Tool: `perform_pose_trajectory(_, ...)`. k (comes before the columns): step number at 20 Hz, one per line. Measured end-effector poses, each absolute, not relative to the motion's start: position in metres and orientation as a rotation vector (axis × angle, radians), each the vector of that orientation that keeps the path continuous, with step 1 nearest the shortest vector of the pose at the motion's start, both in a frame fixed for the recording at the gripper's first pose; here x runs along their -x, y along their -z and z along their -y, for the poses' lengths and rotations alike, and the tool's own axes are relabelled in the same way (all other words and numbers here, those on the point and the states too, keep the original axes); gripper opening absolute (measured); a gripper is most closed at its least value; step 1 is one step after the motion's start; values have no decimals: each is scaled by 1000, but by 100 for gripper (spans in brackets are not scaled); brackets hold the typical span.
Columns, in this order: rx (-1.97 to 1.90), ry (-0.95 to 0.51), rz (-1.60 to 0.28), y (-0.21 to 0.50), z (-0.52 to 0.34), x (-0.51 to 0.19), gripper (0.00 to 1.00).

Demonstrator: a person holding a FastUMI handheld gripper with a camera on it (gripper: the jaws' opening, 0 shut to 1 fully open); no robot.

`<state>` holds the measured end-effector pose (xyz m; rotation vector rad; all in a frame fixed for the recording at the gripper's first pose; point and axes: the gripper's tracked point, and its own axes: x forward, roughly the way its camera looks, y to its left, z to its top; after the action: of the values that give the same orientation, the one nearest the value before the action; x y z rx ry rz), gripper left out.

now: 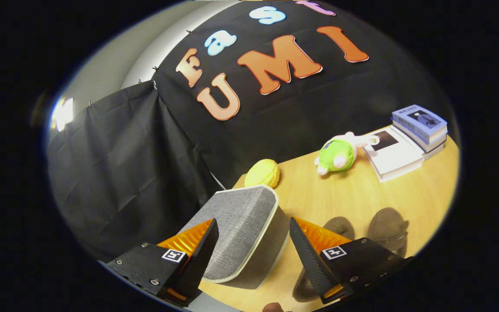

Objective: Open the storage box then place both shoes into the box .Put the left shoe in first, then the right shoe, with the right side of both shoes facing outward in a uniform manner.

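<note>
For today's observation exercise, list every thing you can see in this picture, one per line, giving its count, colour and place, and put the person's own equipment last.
storage box: one, grey fabric with pale trim, on the table's near corner, between the fingers and just ahead of them.
shoes: two, dark brownish, on the table to the right of the box, beyond the right finger.
yellow plush: one, yellow, just behind the box.
green plush toy: one, green and white, further back beside the books.
books: a small pile, white and blue, at the far right of the table.
table: one, light wood.
tool: one, fingers apart either side of the box, not touching it.
</note>
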<state>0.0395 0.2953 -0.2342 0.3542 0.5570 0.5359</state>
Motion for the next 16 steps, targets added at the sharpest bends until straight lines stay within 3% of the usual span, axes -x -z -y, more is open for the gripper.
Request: perform_pose_trajectory(16,-673,-628,-756,289,-355,-49,98)
